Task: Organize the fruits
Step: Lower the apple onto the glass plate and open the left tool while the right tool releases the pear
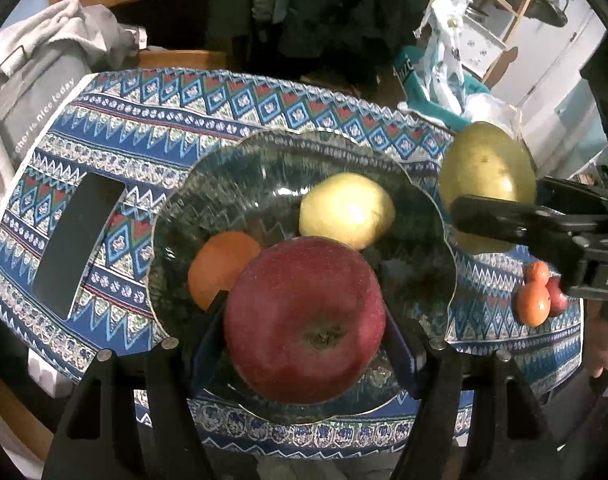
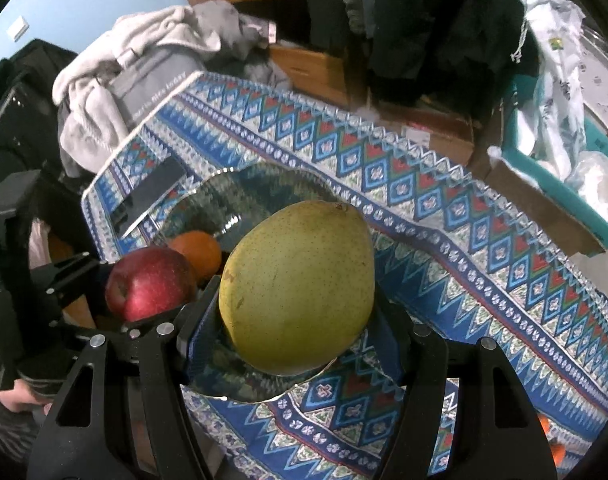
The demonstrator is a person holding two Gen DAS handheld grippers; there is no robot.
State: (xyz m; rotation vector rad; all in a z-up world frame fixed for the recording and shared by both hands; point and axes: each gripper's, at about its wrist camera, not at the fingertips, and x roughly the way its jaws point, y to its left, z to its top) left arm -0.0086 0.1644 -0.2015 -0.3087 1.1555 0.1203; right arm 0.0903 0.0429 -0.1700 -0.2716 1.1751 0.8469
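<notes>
Left tongs (image 1: 304,344) grip the apple (image 1: 304,320) above the plate (image 1: 175,216). Right tongs (image 2: 295,320) grip the pear (image 2: 299,284) over the plate's edge. On the plate: orange (image 1: 219,264), yellow fruit (image 1: 346,210).

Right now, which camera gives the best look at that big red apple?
The left wrist view: the red apple fills the foreground between the left tongs, held over the glass plate, its stem hollow showing. The right wrist view shows the apple smaller, off to the left, partly hidden by the tongs' frame.
</notes>
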